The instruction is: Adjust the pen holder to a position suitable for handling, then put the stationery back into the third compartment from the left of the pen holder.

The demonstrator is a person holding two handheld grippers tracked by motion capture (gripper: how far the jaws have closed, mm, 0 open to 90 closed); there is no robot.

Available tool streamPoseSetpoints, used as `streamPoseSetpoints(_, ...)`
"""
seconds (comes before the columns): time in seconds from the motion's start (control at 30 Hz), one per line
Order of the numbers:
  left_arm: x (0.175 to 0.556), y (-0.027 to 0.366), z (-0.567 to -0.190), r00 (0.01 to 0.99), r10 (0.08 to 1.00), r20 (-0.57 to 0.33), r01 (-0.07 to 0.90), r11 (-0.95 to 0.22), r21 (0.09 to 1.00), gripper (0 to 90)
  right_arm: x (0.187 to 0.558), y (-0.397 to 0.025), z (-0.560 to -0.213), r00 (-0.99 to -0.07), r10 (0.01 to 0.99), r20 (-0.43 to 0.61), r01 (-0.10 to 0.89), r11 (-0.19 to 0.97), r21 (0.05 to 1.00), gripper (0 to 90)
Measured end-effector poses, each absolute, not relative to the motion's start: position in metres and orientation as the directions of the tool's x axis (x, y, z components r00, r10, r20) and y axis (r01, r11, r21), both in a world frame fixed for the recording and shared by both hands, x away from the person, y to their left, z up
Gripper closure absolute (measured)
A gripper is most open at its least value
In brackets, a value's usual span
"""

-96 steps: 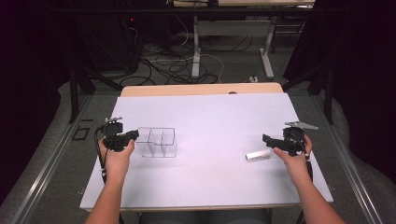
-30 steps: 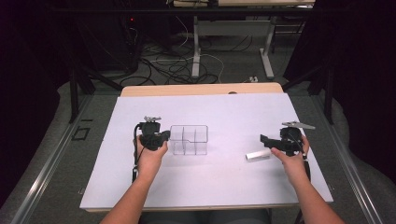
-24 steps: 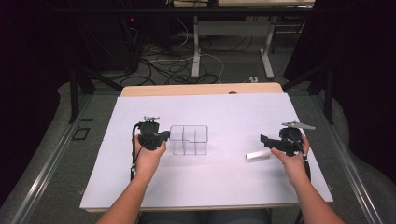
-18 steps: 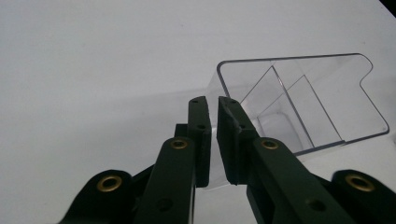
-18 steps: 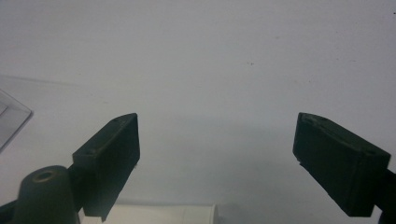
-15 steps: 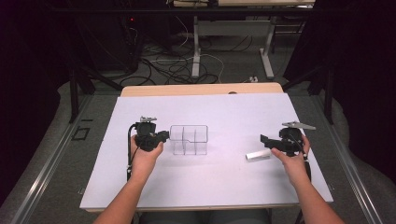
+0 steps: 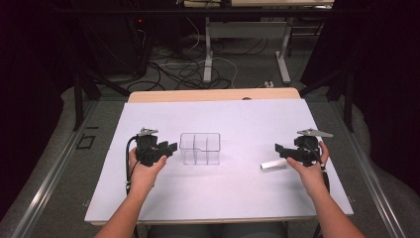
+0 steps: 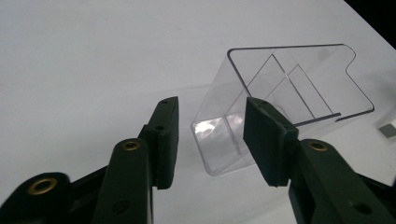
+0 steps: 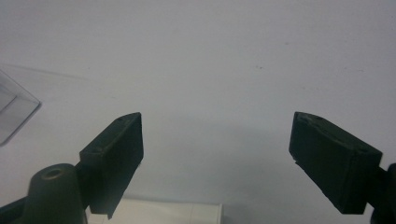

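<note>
A clear plastic organizer (image 7: 200,148) with several compartments stands upright near the middle of the white table (image 7: 237,119). My left gripper (image 7: 171,147) is open just to its left, and a narrow gap seems to separate them. In the left gripper view the organizer's near end (image 8: 280,88) rises just beyond the open left gripper (image 8: 210,107). A small white block (image 7: 274,166) lies flat at the right. My right gripper (image 7: 279,148) hovers open over it, nothing between its jaws. In the right gripper view the block (image 9: 159,212) lies below the right gripper (image 9: 217,126).
A corner of the organizer (image 9: 11,112) shows at the left edge of the right gripper view. Beyond the table's far wooden edge (image 7: 213,94) the floor carries cables and desk legs. Dark curtains close off both sides.
The organizer was slid to the right by my left gripper. Over the last second that gripper has drawn back to the left, leaving the organizer standing. The right hand has stayed put.
</note>
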State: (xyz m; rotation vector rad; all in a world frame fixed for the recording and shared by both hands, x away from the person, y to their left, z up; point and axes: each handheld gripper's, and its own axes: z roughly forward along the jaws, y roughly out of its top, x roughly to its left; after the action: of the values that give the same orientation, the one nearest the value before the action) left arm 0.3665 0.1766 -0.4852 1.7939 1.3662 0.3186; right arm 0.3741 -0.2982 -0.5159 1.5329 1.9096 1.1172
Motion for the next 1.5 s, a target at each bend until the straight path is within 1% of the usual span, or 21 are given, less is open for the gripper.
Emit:
streamPoseSetpoints(0.2,0.362,0.184,-0.492,0.383,0.888,-0.253,0.635,-0.054,0.771,46.8,0.374,-0.297,-0.515,-0.294,0.946,0.137,0.584,0.064,0.809,16.0)
streamPoseSetpoints(0.33,0.361,0.190,-0.496,0.391,0.891,-0.229,0.620,-0.071,0.782,37.4,0.374,-0.295,-0.515,-0.302,0.946,0.121,0.580,0.082,0.811,14.6)
streamPoseSetpoints(0.37,0.360,0.192,-0.497,0.397,0.893,-0.211,0.618,-0.090,0.781,35.3,0.373,-0.295,-0.515,-0.306,0.945,0.119,0.579,0.086,0.811,14.5)
streamPoseSetpoints(0.6,0.355,0.198,-0.501,0.420,0.892,-0.167,0.606,-0.139,0.783,31.7,0.371,-0.292,-0.511,-0.341,0.935,0.099,0.561,0.118,0.820,14.1)
streamPoseSetpoints(0.67,0.355,0.197,-0.500,0.419,0.898,-0.136,0.601,-0.162,0.782,26.4,0.370,-0.289,-0.508,-0.360,0.929,0.080,0.551,0.143,0.822,14.1)
streamPoseSetpoints(0.77,0.353,0.195,-0.500,0.431,0.892,-0.132,0.596,-0.172,0.784,24.6,0.369,-0.284,-0.505,-0.382,0.923,0.047,0.547,0.185,0.817,14.5)
streamPoseSetpoints(0.83,0.352,0.195,-0.501,0.443,0.889,-0.114,0.583,-0.189,0.790,20.5,0.368,-0.281,-0.502,-0.400,0.916,0.004,0.538,0.232,0.811,15.1)
streamPoseSetpoints(0.9,0.350,0.194,-0.503,0.449,0.885,-0.124,0.588,-0.189,0.786,16.0,0.368,-0.279,-0.500,-0.425,0.904,-0.042,0.526,0.284,0.801,17.9)
streamPoseSetpoints(1.0,0.347,0.195,-0.506,0.451,0.881,-0.144,0.595,-0.176,0.784,14.7,0.366,-0.277,-0.498,-0.456,0.882,-0.118,0.510,0.368,0.778,23.2)
streamPoseSetpoints(1.03,0.347,0.196,-0.507,0.453,0.880,-0.142,0.592,-0.178,0.786,12.3,0.366,-0.276,-0.497,-0.470,0.871,-0.142,0.498,0.394,0.773,25.0)
streamPoseSetpoints(1.1,0.345,0.196,-0.507,0.452,0.878,-0.157,0.602,-0.170,0.780,8.1,0.366,-0.276,-0.495,-0.494,0.851,-0.176,0.476,0.434,0.765,28.8)
streamPoseSetpoints(1.17,0.344,0.197,-0.508,0.448,0.878,-0.166,0.601,-0.159,0.783,6.3,0.365,-0.276,-0.494,-0.524,0.830,-0.190,0.460,0.463,0.758,32.4)
streamPoseSetpoints(1.23,0.344,0.198,-0.508,0.443,0.878,-0.180,0.601,-0.142,0.787,5.3,0.365,-0.277,-0.493,-0.568,0.798,-0.198,0.448,0.503,0.739,37.1)
streamPoseSetpoints(1.3,0.343,0.198,-0.508,0.436,0.880,-0.189,0.604,-0.130,0.786,5.1,0.367,-0.279,-0.493,-0.604,0.772,-0.198,0.443,0.531,0.722,38.8)
streamPoseSetpoints(1.37,0.342,0.197,-0.507,0.446,0.876,-0.183,0.596,-0.138,0.791,5.1,0.368,-0.278,-0.492,-0.635,0.741,-0.217,0.422,0.569,0.706,42.4)
streamPoseSetpoints(1.43,0.341,0.196,-0.508,0.449,0.878,-0.164,0.586,-0.151,0.796,5.3,0.369,-0.278,-0.491,-0.672,0.694,-0.259,0.389,0.628,0.674,43.5)
streamPoseSetpoints(1.47,0.341,0.196,-0.508,0.447,0.879,-0.169,0.587,-0.146,0.796,5.6,0.370,-0.278,-0.491,-0.687,0.668,-0.285,0.363,0.655,0.662,44.0)
streamPoseSetpoints(1.5,0.341,0.197,-0.508,0.446,0.879,-0.168,0.591,-0.148,0.793,6.2,0.370,-0.276,-0.491,-0.704,0.646,-0.296,0.361,0.684,0.634,44.3)
